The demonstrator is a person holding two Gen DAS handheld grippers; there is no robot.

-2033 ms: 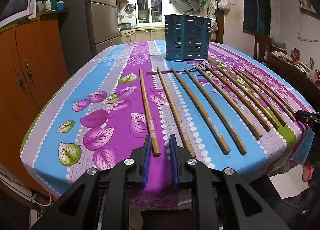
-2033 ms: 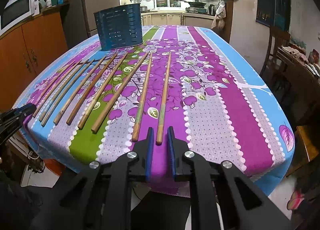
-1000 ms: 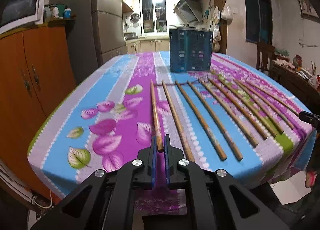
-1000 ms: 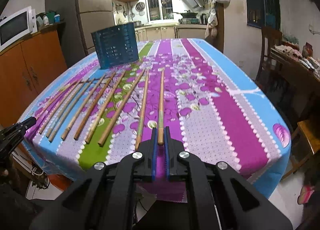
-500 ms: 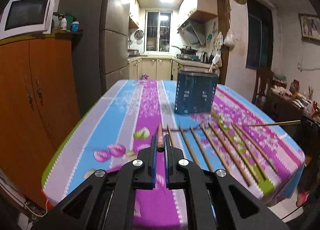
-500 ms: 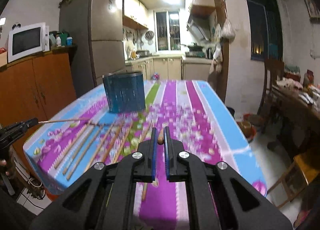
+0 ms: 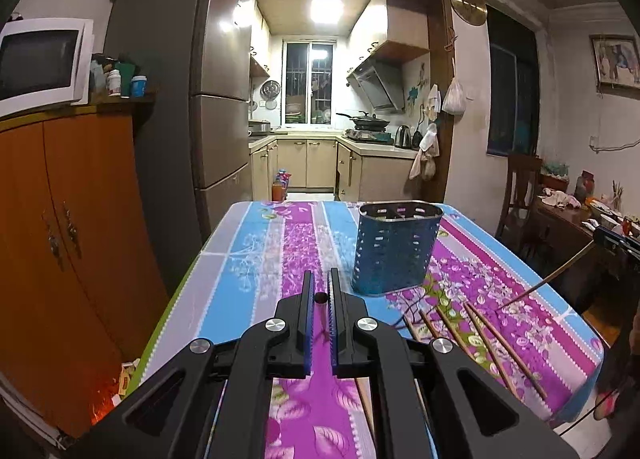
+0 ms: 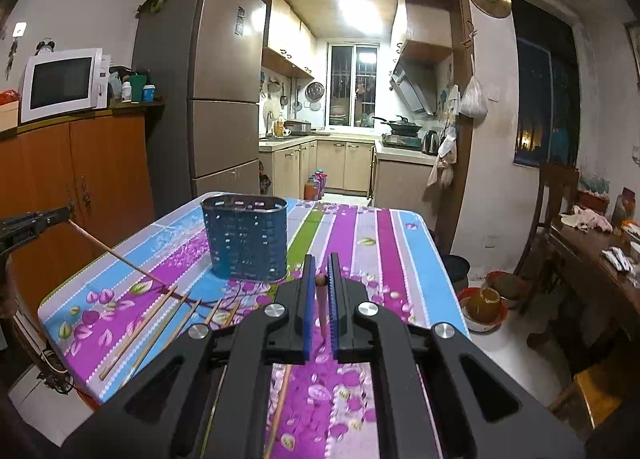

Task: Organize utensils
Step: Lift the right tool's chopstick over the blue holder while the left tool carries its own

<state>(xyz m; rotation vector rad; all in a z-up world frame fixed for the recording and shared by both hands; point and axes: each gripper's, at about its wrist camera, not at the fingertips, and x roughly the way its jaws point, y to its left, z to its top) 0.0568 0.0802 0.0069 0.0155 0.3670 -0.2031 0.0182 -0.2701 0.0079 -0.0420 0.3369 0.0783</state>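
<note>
Fingers of left gripper point(image 7: 320, 295) clamped on butt of thin brown wooden chopstick point(image 7: 320, 298); right gripper point(image 8: 319, 279) likewise pinches second chopstick point(image 8: 320, 280), both raised off striped floral tablecloth point(image 7: 248, 259); blue perforated metal utensil holder point(image 7: 394, 249) upright mid-table, seemingly empty; several chopsticks point(image 7: 486, 335) still lie on cloth; task barely begun.

holder point(image 7: 396, 253) on table point(image 7: 240, 259) | chopsticks point(image 7: 492, 335) before it | fridge point(image 7: 188, 99) behind table
</note>
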